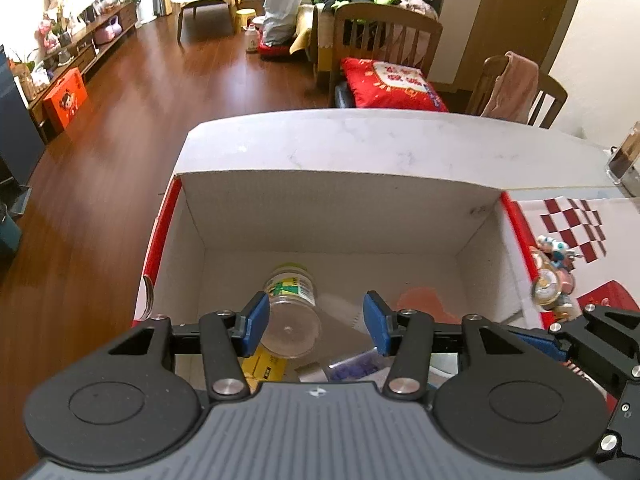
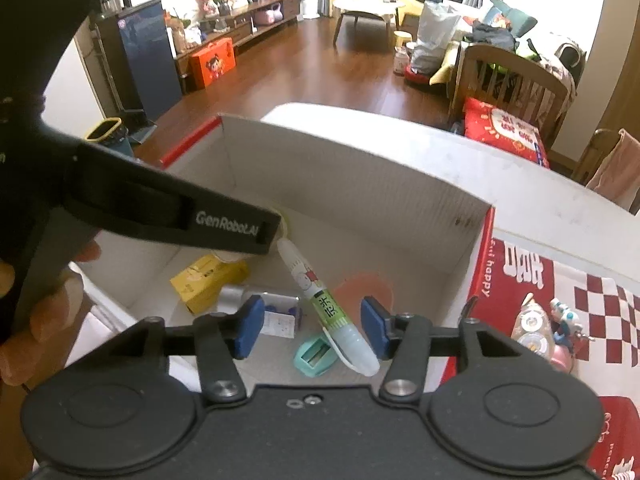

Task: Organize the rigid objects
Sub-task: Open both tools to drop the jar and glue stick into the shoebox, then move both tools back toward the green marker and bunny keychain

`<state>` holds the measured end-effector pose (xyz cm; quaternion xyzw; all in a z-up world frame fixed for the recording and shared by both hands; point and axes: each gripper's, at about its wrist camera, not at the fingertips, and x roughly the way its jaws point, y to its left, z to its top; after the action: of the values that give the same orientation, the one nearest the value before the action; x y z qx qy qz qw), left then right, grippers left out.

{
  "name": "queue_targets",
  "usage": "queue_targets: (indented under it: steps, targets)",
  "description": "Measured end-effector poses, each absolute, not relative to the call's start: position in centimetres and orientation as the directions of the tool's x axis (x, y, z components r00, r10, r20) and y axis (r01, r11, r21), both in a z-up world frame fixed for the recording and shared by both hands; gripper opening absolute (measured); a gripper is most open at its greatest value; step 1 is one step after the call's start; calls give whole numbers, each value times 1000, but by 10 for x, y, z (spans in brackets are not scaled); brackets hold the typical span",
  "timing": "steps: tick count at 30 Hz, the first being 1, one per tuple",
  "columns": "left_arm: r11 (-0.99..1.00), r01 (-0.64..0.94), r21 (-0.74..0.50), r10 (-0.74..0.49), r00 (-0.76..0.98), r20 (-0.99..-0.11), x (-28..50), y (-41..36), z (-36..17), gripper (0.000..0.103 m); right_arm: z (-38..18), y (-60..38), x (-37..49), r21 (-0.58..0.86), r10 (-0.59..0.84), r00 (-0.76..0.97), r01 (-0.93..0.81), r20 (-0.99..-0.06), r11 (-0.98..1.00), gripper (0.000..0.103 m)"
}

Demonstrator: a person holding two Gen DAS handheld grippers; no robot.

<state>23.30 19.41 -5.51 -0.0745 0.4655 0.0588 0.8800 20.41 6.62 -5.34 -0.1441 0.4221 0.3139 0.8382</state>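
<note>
1. Already in the cardboard box (image 2: 360, 168): a clear plastic jar (image 1: 294, 312) with a green-and-yellow label lying on its side, a yellow carton (image 2: 208, 280), a teal pencil sharpener (image 2: 316, 358), a white tube-shaped pen with green print (image 2: 328, 304), a small purple-printed packet (image 2: 280, 320) and a flat orange piece (image 2: 364, 288) on the floor of the box; judging by that, much of the sorting looks done.

2. The left gripper (image 1: 318, 322) hangs over the near edge of the box with its blue pads wide apart and nothing between them; the jar lies beyond the gap, toward 12 o'clock, not held.

3. The right gripper (image 2: 310, 330) is likewise spread wide over the box; the pen lies across the gap from 11 o'clock down to 5 o'clock, its lower end close to the right pad, but whether it touches is unclear; it seems to rest in the box rather than in a grip.

4. Left to do, as far as shows: a cluster of small figurine keychains (image 2: 552, 328) sits on the red-and-white checked lid (image 2: 600, 320) outside the box, at about 3 o'clock of the right gripper; in the left view the same keychains lie just past the right wall of the box.

5. The marble table (image 1: 360, 140) beyond the box shows no other loose items; a clear container (image 1: 624, 160) stands at its far right edge, and whether it belongs to the task I cannot tell.
</note>
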Motion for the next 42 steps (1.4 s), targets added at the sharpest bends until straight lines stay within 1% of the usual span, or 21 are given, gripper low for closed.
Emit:
queue_targets:
  steps: [1, 10, 11, 14, 15, 18, 20, 22, 26, 29, 35, 42]
  targets:
    - [982, -172, -77, 35, 566, -823, 231, 193, -53, 64, -51, 65, 203, 25, 409, 449, -649, -794, 761, 56]
    - [985, -150, -80, 31, 623, -782, 209, 173, -27, 65, -30, 44, 186, 47, 453, 462, -659, -763, 751, 66]
    - [985, -151, -79, 34, 628, -777, 206, 170, -24, 65, -28, 41, 184, 52, 458, 462, -659, -760, 750, 69]
    - [985, -153, -84, 34, 642, -766, 199, 164, -19, 65, -22, 31, 178, 64, 478, 462, -665, -747, 744, 75]
    - [985, -151, -87, 32, 647, -762, 197, 162, -18, 66, -20, 27, 176, 65, 485, 464, -670, -742, 740, 76]
    - [984, -156, -82, 46, 676, -736, 188, 154, -10, 80, -13, 17, 171, 68, 502, 472, -676, -725, 734, 78]
    - [985, -154, -77, 53, 696, -716, 182, 147, -5, 80, -8, 9, 169, 76, 517, 475, -680, -712, 730, 82]
    - [985, -152, -78, 53, 705, -707, 178, 141, -1, 80, -4, 1, 167, 84, 531, 478, -683, -700, 726, 84]
    - [981, -166, -98, 55, 728, -683, 170, 129, 6, 80, 4, -16, 163, 95, 557, 481, -694, -677, 714, 93]
    - [978, -178, -105, 63, 741, -669, 165, 118, 9, 84, 7, -29, 162, 99, 577, 485, -703, -657, 704, 99]
    - [979, -170, -116, 55, 759, -649, 159, 90, 11, 84, 12, -56, 161, 121, 613, 475, -720, -632, 683, 102]
    - [978, -172, -122, 55, 767, -639, 156, 56, 8, 84, 10, -99, 158, 139, 637, 474, -726, -608, 674, 102]
